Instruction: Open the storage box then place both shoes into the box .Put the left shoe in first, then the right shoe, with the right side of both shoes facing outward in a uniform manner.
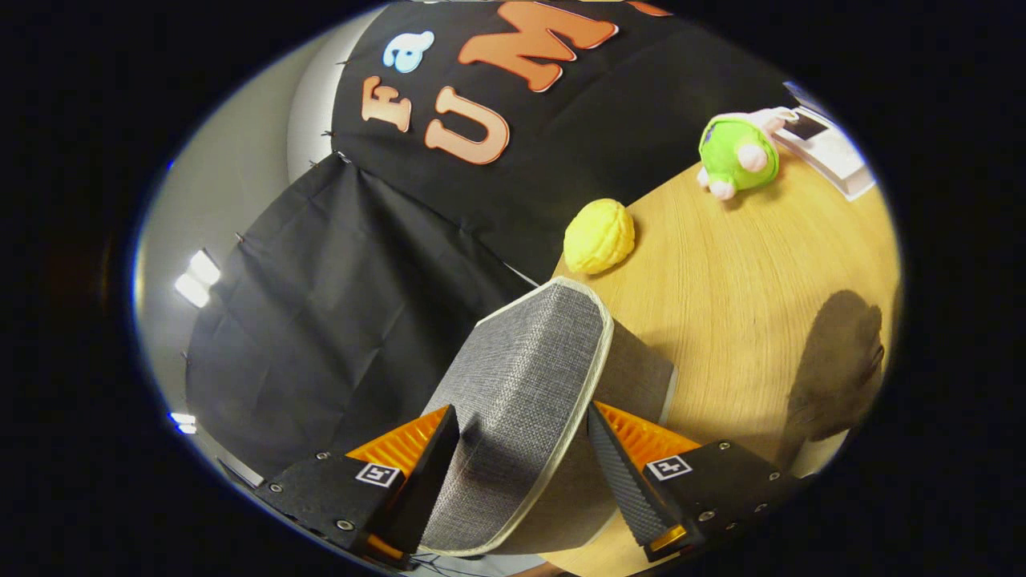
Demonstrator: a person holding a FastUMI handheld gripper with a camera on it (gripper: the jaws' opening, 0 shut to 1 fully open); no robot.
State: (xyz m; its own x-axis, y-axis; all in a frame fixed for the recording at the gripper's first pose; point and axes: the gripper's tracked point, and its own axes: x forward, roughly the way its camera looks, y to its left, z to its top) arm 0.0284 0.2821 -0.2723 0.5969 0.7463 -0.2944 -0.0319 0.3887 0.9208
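Observation:
The grey fabric lid (521, 377) of the storage box, edged with pale trim, stands tilted up between my fingers. My gripper (521, 411) is shut on the lid, with one finger on its woven top face and the other against its trimmed edge. The grey box body (645, 377) shows just behind the lid on the wooden table (745, 280). To the right of the box lies a dark shape (842, 361) with a pale underside. It looks like a shoe, but it is too dim to tell for sure.
A yellow ridged toy (599, 236) lies on the table just beyond the box. Farther back are a green plush toy (737, 152) and a white device (830, 148) near the table's far edge. Black cloth walls rise behind and to the left.

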